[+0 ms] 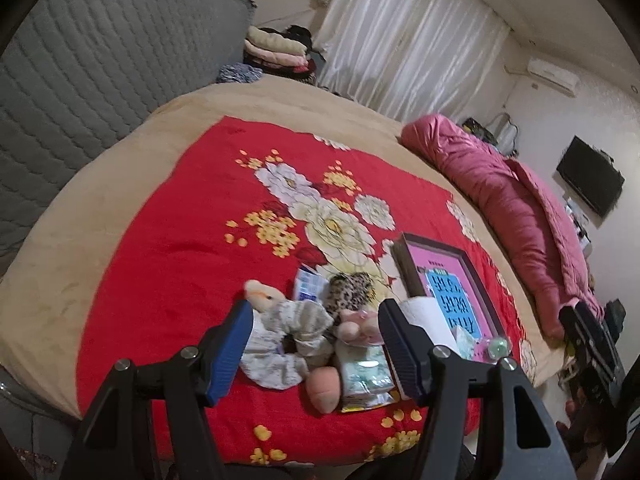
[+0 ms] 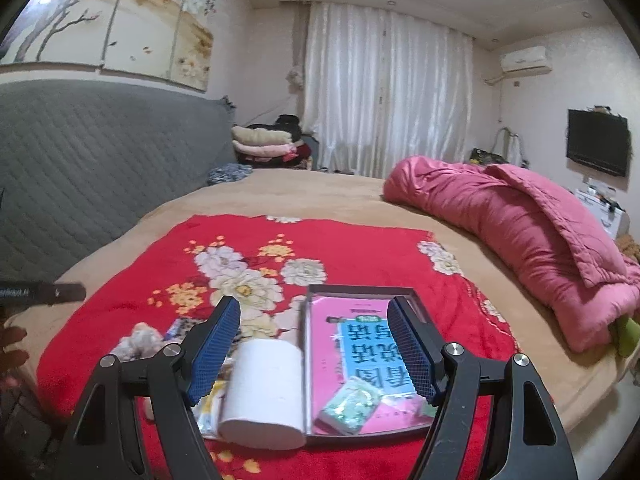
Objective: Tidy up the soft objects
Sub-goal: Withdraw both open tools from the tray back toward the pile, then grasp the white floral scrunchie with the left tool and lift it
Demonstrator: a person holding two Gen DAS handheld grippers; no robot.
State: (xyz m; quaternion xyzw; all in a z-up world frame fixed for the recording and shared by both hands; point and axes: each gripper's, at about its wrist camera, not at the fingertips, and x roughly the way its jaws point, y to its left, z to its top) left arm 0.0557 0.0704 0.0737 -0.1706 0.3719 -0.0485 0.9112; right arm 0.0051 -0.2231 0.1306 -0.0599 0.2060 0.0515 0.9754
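A pile of soft things point(image 1: 304, 336) lies on the red flowered blanket point(image 1: 168, 248) on the bed point(image 1: 96, 208). In the pile are a grey scrunchie point(image 1: 288, 340), a leopard-spot scrunchie point(image 1: 350, 290), a small cream plush toy point(image 1: 260, 294), a peach-coloured soft toy point(image 1: 325, 388) and a pink one point(image 1: 358, 326). A pack of tissues point(image 1: 366, 376) lies touching the pile. Just beside it, a white paper roll point(image 2: 264, 392) leans against a dark tray point(image 2: 360, 290). In the tray lie a pink book point(image 2: 360, 344) and a small shiny packet point(image 2: 350, 406). A big pink quilt point(image 2: 520, 248) is bunched up well apart, near the far edge of the bed. A grey padded headboard point(image 2: 92, 168) stands behind.

The left gripper point(image 1: 316, 354) hangs over the pile with its jaws wide and holds nothing. The right gripper point(image 2: 314, 350) hangs over the roll and tray, jaws wide too, and touches nothing.
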